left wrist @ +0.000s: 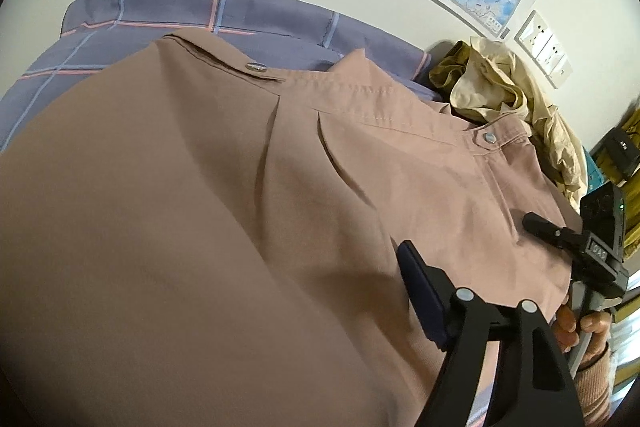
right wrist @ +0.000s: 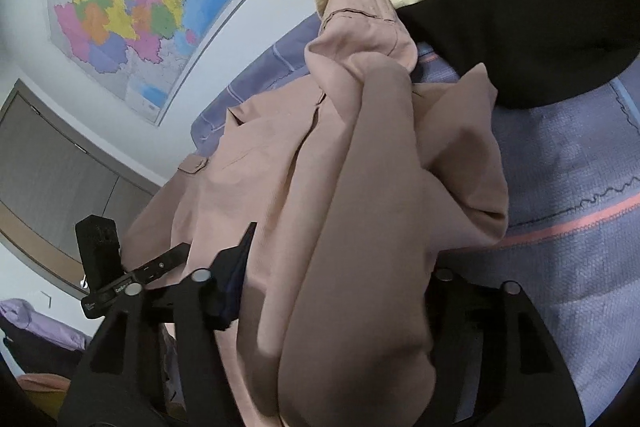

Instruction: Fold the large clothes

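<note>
Left wrist view: a dusty-pink garment (left wrist: 200, 207) is seen spread over a purple checked bedcover (left wrist: 120, 23), its collar end toward the upper centre of the frame and its long axis running down to the lower left. Only one finger (left wrist: 420, 291) of the left gripper is seen, at lower right, the cloth draped beside it; whether cloth is pinched cannot be told. In the right wrist view, the same garment (right wrist: 340, 207) passes between the right gripper's (right wrist: 332, 287) wide-set jaws at lower centre; pad contact cannot be told.
</note>
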{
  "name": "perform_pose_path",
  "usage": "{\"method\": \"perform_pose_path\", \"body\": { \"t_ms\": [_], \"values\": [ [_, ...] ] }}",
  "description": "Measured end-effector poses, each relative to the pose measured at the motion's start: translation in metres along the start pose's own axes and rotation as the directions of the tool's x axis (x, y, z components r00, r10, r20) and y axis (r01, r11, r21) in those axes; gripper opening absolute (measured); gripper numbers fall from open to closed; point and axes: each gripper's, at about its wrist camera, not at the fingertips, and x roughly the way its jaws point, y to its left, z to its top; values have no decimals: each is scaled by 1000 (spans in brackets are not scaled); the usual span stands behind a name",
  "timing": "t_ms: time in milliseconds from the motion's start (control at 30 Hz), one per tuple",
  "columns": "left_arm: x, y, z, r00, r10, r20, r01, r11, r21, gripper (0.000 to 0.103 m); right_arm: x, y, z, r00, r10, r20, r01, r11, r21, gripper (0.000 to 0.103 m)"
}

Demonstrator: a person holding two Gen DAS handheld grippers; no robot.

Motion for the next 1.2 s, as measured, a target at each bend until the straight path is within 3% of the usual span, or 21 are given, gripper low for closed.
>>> {"method": "perform_pose_path", "body": {
  "t_ms": [133, 300, 367, 433, 600, 633, 667, 700, 833, 900, 967, 1033, 1100, 1200],
  "values": [
    [1, -3, -1, 1000, 19, 5, -19, 1000, 15, 74, 6, 11, 1, 1000, -2, -9, 1, 999, -48, 84],
    [2, -4, -1, 1000, 27, 5, -28, 999, 25, 74, 13, 16, 6, 999, -26, -31, 24, 999, -46, 88],
    [2, -4, -1, 1000, 19, 4, -19, 999, 25, 78, 12, 13, 8, 999, -22, -29, 22, 999, -23, 83],
    [3, -5, -1, 1000, 13, 7, -14, 1000, 28, 79, 12, 10, 8, 999, -41, -19, 41, 999, -21, 67],
    [3, -6, 1, 1000, 19, 15, -20, 999, 31, 79, 11, 0, 6, 999, -37, -22, 37, 999, -2, 41],
    [4, -6, 1, 1000, 23, 15, -23, 999, 29, 76, 12, -1, 6, 999, -26, -28, 26, 1000, 0, 35],
    [3, -6, 3, 999, 38, 19, -39, 999, 28, 65, 13, -1, 5, 999, -6, -37, 6, 1000, 0, 32],
    [3, -5, 4, 999, 43, 19, -44, 998, 33, 57, 14, -1, 5, 999, 4, -44, -5, 1000, -4, 32],
    [4, 9, 12, 1000, -17, -1, 17, 1000, -23, 55, 19, -2, 9, 998, 37, -53, -37, 999, 3, 51],
    [6, 9, 14, 999, -51, -5, 50, 998, -28, 66, 22, 3, 9, 998, 28, -55, -29, 999, -16, 53],
    [9, 6, 16, 999, -40, 2, 40, 999, -19, 65, 25, 5, 10, 998, 18, -53, -19, 1000, -24, 43],
    [10, 3, 17, 1000, -12, 3, 12, 1000, -12, 58, 26, 3, 9, 998, 15, -60, -16, 1000, -19, 27],
    [8, 4, 19, 1000, 3, 10, -3, 1000, -17, 35, 24, 6, 9, 998, 21, -54, -22, 1000, -21, 22],
    [-3, 7, 24, 1000, -18, 25, 18, 1000, -19, 19, 15, 23, 13, 997, 65, -33, -66, 997, -44, 18]
  ]
}}
